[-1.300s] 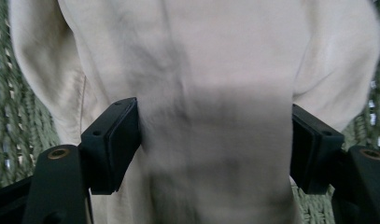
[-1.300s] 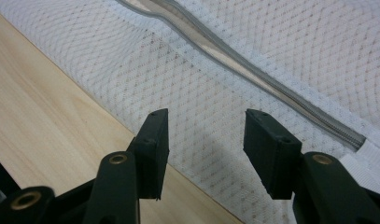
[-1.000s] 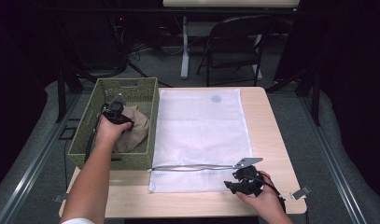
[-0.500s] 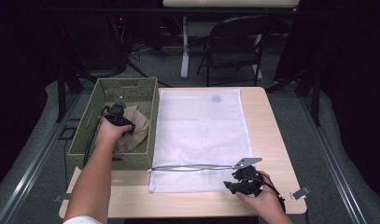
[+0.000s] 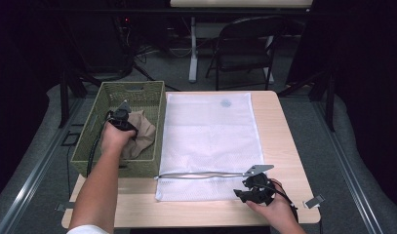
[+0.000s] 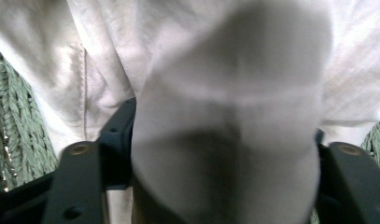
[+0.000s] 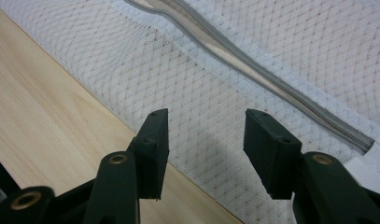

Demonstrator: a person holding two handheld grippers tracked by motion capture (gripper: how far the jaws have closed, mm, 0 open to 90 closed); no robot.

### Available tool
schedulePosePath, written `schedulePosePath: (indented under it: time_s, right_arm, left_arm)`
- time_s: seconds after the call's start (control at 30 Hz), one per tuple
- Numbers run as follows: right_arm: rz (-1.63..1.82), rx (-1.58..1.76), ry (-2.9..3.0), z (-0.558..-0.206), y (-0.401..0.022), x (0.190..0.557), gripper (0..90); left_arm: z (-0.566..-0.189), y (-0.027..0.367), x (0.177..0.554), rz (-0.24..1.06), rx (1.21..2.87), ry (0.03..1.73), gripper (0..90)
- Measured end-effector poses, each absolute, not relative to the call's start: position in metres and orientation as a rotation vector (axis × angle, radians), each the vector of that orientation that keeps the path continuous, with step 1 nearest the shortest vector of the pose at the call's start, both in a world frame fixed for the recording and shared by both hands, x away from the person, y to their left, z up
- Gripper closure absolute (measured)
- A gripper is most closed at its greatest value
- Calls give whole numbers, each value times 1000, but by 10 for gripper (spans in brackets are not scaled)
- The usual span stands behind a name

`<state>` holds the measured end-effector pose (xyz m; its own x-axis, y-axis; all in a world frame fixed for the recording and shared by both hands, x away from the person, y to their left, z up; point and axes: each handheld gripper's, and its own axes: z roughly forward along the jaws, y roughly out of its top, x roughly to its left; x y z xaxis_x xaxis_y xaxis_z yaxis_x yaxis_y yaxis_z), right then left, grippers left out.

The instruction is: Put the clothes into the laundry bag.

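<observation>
- In the green woven basket [image 5: 91, 158], table's left: a crumpled beige cloth [image 5: 141, 134].
- Cloth: soft, creased, with a stitched seam; a fold bulges between the left gripper [image 5: 122, 117] jaws, which have just been closing on it.
- White mesh bag [image 5: 210, 136]: flat on the table [image 5: 279, 131], zipper open.
- Right gripper [image 7: 204, 140]: jaws spread, empty, above the bag's edge.

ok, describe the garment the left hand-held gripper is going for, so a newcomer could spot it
Start at the green woven basket on the table's left side, beside the white mesh bag. Inside lies a crumpled beige cloth, a bunched fold of it between the left hand-held gripper jaws. It's the basket's one soft, tan item.

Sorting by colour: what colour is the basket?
Olive green, woven basket; clearest in the high view.
</observation>
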<state>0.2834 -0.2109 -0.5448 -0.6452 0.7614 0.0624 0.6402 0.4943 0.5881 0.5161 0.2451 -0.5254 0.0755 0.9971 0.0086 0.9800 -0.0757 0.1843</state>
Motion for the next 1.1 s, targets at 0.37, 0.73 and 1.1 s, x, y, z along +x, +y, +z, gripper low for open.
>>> schedulePosePath:
  time_s: [0.37, 0.73, 1.1]
  right_arm:
    - [849, 1200, 2533, -544, -212, 284, 505]
    - [861, 1207, 2529, -545, -212, 284, 505]
    - [854, 1201, 2529, -545, -213, 284, 505]
  left_arm:
    - [-520, 244, 515, 241, 2244, 2038, 500]
    - [-510, 251, 514, 180, 2228, 2036, 529]
    - [-495, 255, 510, 167, 2220, 1986, 534]
